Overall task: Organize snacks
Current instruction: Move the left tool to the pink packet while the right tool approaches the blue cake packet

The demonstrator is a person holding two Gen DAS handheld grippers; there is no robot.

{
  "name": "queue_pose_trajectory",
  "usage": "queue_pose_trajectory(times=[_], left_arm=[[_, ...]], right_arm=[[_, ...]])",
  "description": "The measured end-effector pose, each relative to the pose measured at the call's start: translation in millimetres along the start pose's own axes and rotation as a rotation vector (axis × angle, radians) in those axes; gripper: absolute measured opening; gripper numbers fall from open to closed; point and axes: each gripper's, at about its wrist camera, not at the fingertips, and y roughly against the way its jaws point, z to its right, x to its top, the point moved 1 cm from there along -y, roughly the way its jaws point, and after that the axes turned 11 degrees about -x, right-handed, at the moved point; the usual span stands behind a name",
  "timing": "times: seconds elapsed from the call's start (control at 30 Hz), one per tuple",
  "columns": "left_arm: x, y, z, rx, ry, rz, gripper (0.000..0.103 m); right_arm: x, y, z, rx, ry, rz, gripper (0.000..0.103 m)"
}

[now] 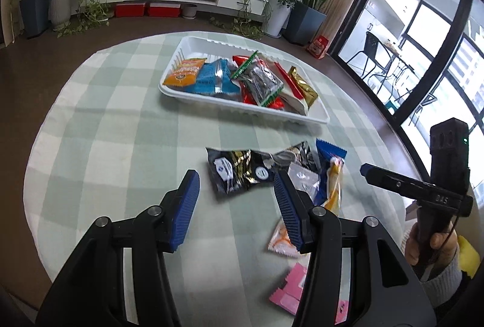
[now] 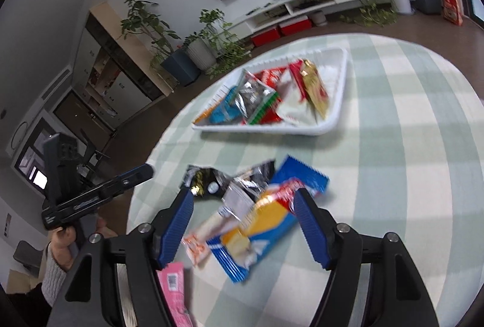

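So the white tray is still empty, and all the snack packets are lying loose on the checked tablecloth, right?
Not quite. The white tray is not empty: it already holds several packets, among them an orange packet and a gold packet, as the left wrist view shows. Only some packets lie loose on the checked tablecloth, such as the black packet.

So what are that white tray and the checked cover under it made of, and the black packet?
White tray: looks like thin moulded plastic or foam, matte, with ribbed walls. Checked cover: seems woven cloth, soft and dull, faintly creased. Black packet: probably metallised plastic film, glossy and crinkled, catching the light.
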Motion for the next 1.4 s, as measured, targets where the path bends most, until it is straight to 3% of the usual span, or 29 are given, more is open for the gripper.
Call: queue_pose_trajectory(times=[0.27, 0.5, 0.67, 0.93, 1.4], left_arm=[[-57.4, 3.9, 34.7, 0.008, 0.002, -0.115, 0.056], [-101.7, -9.4, 49.9, 0.044, 0.078, -0.223, 0.056], [-114.1, -12.0, 67.5, 0.017, 0.111, -0.218, 0.056], [-117.7, -25.7, 86.9, 0.094, 0.093, -0.211, 0.059], [-122.8, -31.0, 100.6, 0.166, 0.024, -0.184, 0.063]], right_arm=[[-21.8, -27.1, 2.4, 0.013, -0.068, -0.106, 0.072], [-29.9, -34.5, -1.8, 0.0, -0.059, -0.11, 0.072], [-30.1, -33.8, -1.4, -0.003, -0.06, -0.099, 0.072], [-28.2, -36.5, 1.2, -0.007, -0.072, -0.083, 0.073], [-21.6, -42.7, -2.8, -0.041, -0.067, -0.059, 0.075]])
